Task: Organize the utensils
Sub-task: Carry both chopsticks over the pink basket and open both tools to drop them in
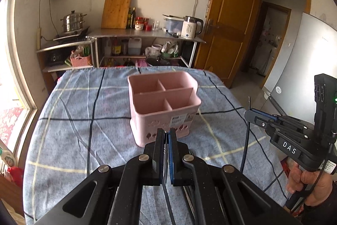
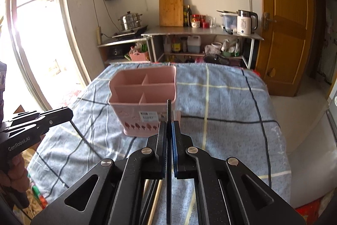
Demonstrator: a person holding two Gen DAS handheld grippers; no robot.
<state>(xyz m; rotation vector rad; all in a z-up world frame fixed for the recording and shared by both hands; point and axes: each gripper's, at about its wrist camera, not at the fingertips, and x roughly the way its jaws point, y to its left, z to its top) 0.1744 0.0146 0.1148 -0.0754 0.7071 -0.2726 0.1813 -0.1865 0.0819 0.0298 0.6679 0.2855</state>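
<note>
Both grippers — left gripper (image 1: 166, 132) clamped on a thin utensil (image 1: 166, 153), right gripper (image 2: 169, 125) on a dark chopstick (image 2: 169, 111) — face the pink caddy (image 1: 164, 102) mid-table, needing tips lowered into compartments.

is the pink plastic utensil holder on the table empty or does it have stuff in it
Empty. The pink plastic utensil holder stands upright, and all four compartments show bare pink walls in both views.

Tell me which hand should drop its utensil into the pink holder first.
Right, probably. The right gripper has its jaws shut on a black chopstick standing upright, lined up with the pink holder's near compartments. The left gripper pinches a thin utensil that barely shows.
</note>
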